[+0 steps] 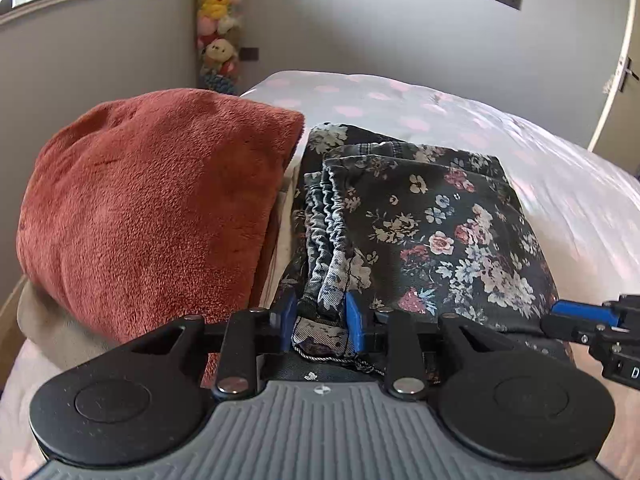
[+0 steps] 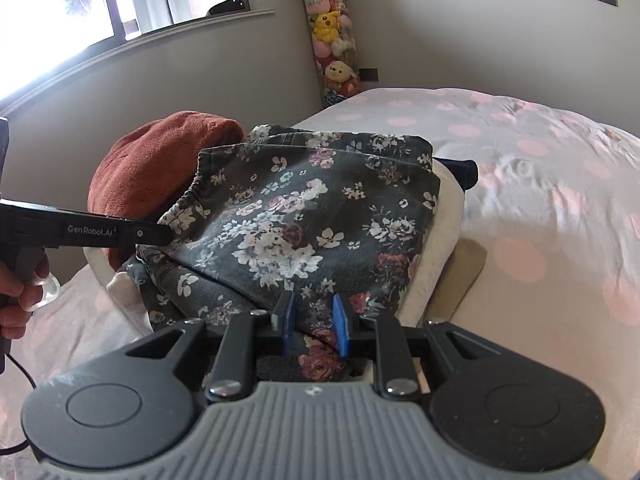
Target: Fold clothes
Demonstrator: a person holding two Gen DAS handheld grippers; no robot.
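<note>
A dark floral garment [image 1: 432, 220], folded into several layers, lies on the bed with its gathered elastic waistband toward my left side. My left gripper [image 1: 320, 312] is shut on the near waistband edge, with cloth bunched between its blue pads. My right gripper [image 2: 314, 318] is shut on the near right edge of the same floral garment [image 2: 304, 216]. The left gripper [image 2: 166, 236] reaches in from the left in the right wrist view, held by a hand [image 2: 20, 292]. The right gripper [image 1: 560, 316] shows at the right edge of the left wrist view.
A rust-red fleece bundle [image 1: 152, 208] sits close on the left. Under the floral garment lie a cream folded piece [image 2: 444, 232] and a navy one [image 2: 464, 172]. The pink-dotted bed cover [image 2: 540, 200] spreads to the right. A column of plush toys [image 2: 332, 32] stands in the wall corner.
</note>
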